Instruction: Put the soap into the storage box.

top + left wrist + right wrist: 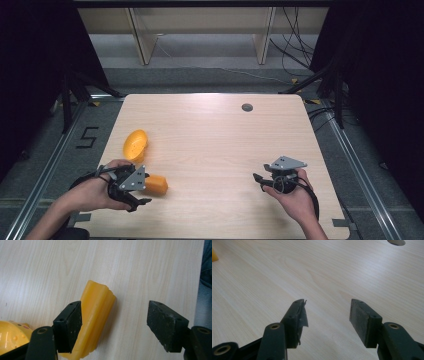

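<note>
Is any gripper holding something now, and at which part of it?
Nothing is held. The left gripper stands open around the orange block; the right gripper is open.

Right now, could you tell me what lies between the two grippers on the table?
In the high view, only bare wood separates the left gripper from the right gripper.

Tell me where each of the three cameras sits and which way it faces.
High view: above the person's side, looking forward and down on the table; forearms, both hands and tongs show.
Left gripper view: rides the left tongs, looking down between open jaws at the orange block.
Right gripper view: rides the right tongs, looking low across bare wood toward the table's hole.
Shared: high and left views both show the block and yellow bowl.
</note>
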Demonstrator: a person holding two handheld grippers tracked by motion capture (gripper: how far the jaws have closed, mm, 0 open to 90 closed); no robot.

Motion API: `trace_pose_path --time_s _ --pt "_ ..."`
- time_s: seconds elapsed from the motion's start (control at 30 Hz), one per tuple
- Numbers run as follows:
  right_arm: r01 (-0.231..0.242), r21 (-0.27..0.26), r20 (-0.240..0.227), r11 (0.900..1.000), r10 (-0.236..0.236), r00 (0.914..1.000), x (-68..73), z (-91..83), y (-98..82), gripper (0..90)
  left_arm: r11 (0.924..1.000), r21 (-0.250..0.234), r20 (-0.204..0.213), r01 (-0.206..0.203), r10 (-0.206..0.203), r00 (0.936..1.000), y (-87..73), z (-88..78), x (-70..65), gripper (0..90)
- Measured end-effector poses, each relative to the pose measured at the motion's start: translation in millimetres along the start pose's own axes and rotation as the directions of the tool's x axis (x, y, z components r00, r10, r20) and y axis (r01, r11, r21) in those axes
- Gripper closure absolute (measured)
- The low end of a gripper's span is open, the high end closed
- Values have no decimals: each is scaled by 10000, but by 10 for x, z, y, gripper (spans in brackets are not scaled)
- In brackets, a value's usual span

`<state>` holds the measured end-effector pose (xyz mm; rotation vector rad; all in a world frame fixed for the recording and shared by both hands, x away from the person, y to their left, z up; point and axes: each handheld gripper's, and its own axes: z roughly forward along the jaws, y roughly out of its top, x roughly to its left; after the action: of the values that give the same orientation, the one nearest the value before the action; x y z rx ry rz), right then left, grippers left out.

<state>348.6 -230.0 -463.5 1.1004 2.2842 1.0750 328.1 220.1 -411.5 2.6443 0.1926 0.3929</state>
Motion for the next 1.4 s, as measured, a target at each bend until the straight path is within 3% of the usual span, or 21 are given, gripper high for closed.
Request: trace_pose_path --time_s 0.23,0.27,0.6,0.87,0.97,1.07,1.4 --pt "-127 24 27 9999 127 9999 10 -3 -2 465 9993 285 241 -224 217 9995 40 75 154 275" --pt "48 -25 84 10000 -48 10000 -5 -4 0 466 9986 434 306 -297 284 9991 47 77 176 273" --pt "55 -13 85 10000 -55 9999 -4 -4 1 465 9890 1226 698 -828 746 9948 90 137 317 271" --pt "71 9 77 10000 -71 9999 -5 -2 1 465 9829 1560 933 -984 845 9920 124 210 375 271" --pt "-216 57 9 9997 216 9998 15 -5 -4 466 9770 1825 1174 -1099 893 9891 117 269 407 274" --pt "10 22 -12 10000 -10 10000 -3 2 -2 465 9726 1986 1314 -1211 960 9867 119 306 426 280" --pt "63 19 64 10000 -63 10000 -4 -3 -1 466 9683 2280 1599 -1018 659 9849 85 419 493 289"
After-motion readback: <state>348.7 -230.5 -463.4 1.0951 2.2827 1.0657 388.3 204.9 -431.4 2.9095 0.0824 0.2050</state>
